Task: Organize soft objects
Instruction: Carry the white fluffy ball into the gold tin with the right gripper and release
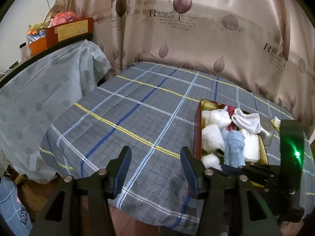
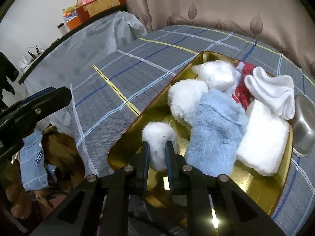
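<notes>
Cotton ball (image 2: 158,146), white and fluffy, sits pinched between the fingers of the right hand-held gripper (image 2: 157,153), whose jaws are clenched on it. It hangs over the near corner of the gold-lined tin (image 2: 126,149), at about 7 o'clock from the other soft things. Inside the tin lie a blue fuzzy cloth (image 2: 212,133) at the centre, a white fluffy pad (image 2: 186,102) at 10 o'clock from it, a folded white towel (image 2: 263,137) at 3 o'clock, a white sock (image 2: 273,92) at 2 o'clock and a red fabric piece (image 2: 243,96) under the sock. A steel bowl (image 2: 305,123) stands just outside the tin's right wall. The tin rests on a plaid-covered table (image 1: 126,118). The left hand-held gripper (image 1: 155,163) is released, its jaws apart over bare plaid with nothing between them.
</notes>
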A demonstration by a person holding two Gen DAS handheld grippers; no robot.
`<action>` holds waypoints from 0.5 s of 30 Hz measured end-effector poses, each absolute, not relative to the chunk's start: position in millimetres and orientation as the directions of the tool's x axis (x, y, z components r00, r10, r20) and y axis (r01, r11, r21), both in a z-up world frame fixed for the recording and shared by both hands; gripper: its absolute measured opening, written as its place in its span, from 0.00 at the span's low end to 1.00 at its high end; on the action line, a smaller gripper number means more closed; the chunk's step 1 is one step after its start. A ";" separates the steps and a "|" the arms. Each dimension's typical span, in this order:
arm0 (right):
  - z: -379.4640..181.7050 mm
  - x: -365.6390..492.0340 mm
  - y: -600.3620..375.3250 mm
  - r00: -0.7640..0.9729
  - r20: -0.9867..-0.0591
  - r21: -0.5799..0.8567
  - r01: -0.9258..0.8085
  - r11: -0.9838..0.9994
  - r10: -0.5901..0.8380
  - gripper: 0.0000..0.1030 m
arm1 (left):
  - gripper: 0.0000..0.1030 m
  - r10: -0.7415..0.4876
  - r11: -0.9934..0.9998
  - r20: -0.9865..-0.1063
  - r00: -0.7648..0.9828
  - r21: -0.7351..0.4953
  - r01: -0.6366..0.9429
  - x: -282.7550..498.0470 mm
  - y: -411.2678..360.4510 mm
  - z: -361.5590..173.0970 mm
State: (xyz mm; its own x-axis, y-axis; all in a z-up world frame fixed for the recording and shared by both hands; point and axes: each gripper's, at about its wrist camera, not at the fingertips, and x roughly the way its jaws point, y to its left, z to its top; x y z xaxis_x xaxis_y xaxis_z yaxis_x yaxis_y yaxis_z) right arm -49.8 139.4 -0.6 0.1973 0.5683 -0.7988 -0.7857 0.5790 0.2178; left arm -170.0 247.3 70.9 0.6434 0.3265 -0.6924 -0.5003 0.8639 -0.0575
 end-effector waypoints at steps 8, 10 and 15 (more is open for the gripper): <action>-1.7 -46.3 150.1 0.221 -0.806 0.179 -0.793 0.583 0.549 0.18 | 0.51 0.316 0.859 -0.712 0.628 -0.067 -0.508 -167.3 252.1 64.5; -2.2 -46.5 150.9 0.226 -0.805 0.175 -0.792 0.585 0.548 0.18 | 0.51 0.316 0.857 -0.717 0.621 -0.065 -0.512 -166.5 253.1 62.8; -3.6 -45.7 150.4 0.227 -0.803 0.184 -0.784 0.592 0.550 0.24 | 0.51 0.312 0.855 -0.724 0.616 -0.069 -0.514 -166.5 254.6 60.7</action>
State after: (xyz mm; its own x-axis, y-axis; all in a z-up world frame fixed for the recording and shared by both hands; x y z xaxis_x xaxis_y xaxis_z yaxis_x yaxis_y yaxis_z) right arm -45.7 150.4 -3.6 0.2271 0.5503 -0.8035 -0.7845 0.5923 0.1839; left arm -166.5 254.6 60.7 0.6158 0.3118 -0.7236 -0.5140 0.8550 -0.0690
